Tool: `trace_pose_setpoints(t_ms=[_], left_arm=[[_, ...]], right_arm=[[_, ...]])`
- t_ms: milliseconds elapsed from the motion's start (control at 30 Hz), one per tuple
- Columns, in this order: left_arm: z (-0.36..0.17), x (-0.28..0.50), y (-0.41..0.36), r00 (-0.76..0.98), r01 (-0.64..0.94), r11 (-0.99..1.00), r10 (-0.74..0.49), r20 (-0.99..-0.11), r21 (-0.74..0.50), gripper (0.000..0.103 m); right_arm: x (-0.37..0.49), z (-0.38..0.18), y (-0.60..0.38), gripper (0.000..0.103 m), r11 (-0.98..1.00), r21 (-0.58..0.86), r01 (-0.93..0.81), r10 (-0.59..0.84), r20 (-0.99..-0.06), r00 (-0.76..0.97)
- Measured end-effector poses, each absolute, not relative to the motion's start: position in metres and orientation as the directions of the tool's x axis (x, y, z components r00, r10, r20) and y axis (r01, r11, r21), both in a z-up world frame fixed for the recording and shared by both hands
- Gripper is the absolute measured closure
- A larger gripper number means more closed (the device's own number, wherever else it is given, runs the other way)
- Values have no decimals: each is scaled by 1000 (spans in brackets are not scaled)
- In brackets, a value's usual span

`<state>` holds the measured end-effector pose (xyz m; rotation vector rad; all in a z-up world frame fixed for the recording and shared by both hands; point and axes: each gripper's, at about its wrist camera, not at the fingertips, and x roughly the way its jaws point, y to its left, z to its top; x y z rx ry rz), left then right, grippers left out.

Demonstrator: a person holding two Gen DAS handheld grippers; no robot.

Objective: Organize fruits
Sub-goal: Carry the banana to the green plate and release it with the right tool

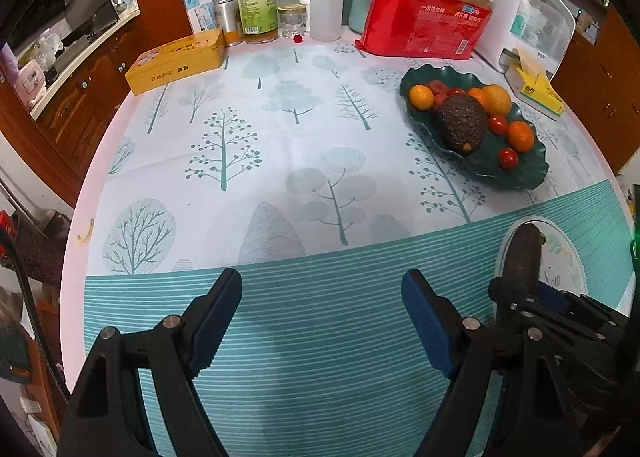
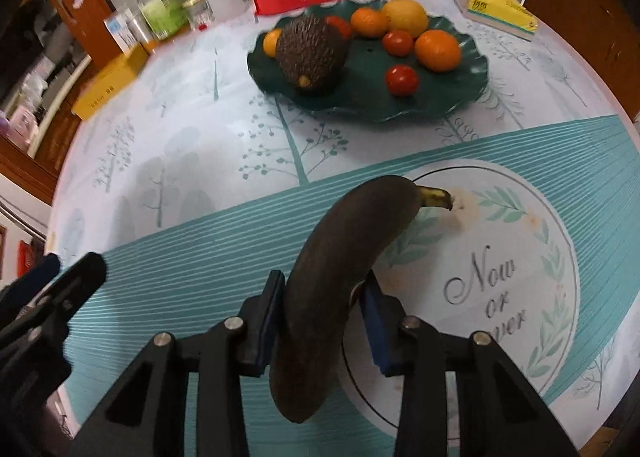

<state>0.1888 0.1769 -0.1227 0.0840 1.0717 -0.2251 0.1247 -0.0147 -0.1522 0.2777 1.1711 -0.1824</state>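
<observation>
Left gripper [image 1: 322, 321]: two matte black, angular plastic fingers [image 1: 472, 353] with triangular cut-outs, each carrying round silver screw heads and lined inside with a dark blue ribbed pad [image 1: 426, 327]. Right gripper [image 2: 322, 321]: was of the same build, with black fingers [image 2: 224, 361], silver screws and blue pads [image 2: 374, 321].

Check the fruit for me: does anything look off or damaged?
Yes. The banana clamped in the right gripper is dark brown nearly all over, only its stem yellowish, so it looks badly overripe. The fruit on the green plate looks normal.
</observation>
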Motion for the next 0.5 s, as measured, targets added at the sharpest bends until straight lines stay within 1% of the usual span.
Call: trace_pose_setpoints(t_ms=[200, 500], left_arm=[[-108, 177, 165, 477, 237, 970, -160, -864, -49, 22], [-66, 170, 132, 490, 264, 962, -196, -850, -70, 22]], right_arm=[[113, -121, -27, 65, 945, 182, 273, 43, -894, 446], [116, -47, -45, 65, 973, 168, 161, 47, -817, 575]])
